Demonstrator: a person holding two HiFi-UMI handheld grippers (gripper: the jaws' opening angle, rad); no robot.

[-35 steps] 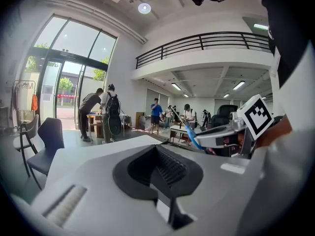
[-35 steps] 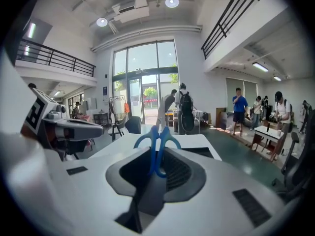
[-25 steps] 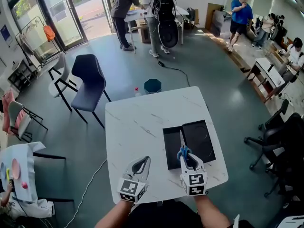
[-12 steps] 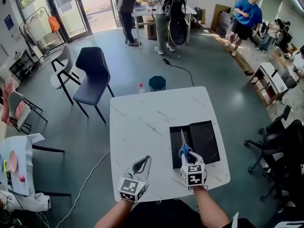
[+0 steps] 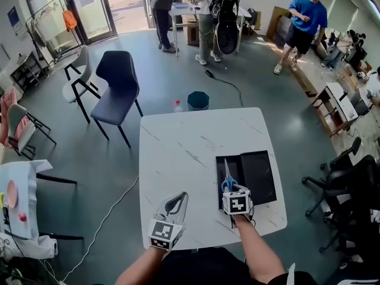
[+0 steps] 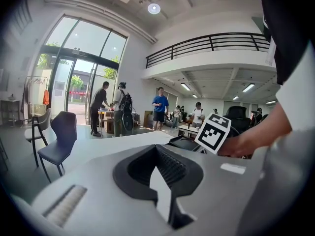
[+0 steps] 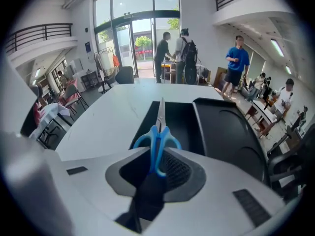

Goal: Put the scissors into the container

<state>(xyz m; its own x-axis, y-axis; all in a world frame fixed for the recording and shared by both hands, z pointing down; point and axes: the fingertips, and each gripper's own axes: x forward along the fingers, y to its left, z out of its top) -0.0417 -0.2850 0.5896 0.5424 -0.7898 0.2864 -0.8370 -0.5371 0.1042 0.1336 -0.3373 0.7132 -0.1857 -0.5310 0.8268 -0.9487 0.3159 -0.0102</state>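
Right gripper view: clamps right gripper (image 7: 157, 154) onto the blue handles of the scissors (image 7: 158, 132), points their blades forward over the left compartment of the black container (image 7: 221, 127) on the white table (image 5: 178, 147); holds left gripper (image 5: 173, 202) alongside, jaws pressed together, empty, near the table's front edge

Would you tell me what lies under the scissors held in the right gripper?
The scissors, shut in the right gripper, point over the left section of the black container. That section looks empty where visible; the gripper covers its near end.
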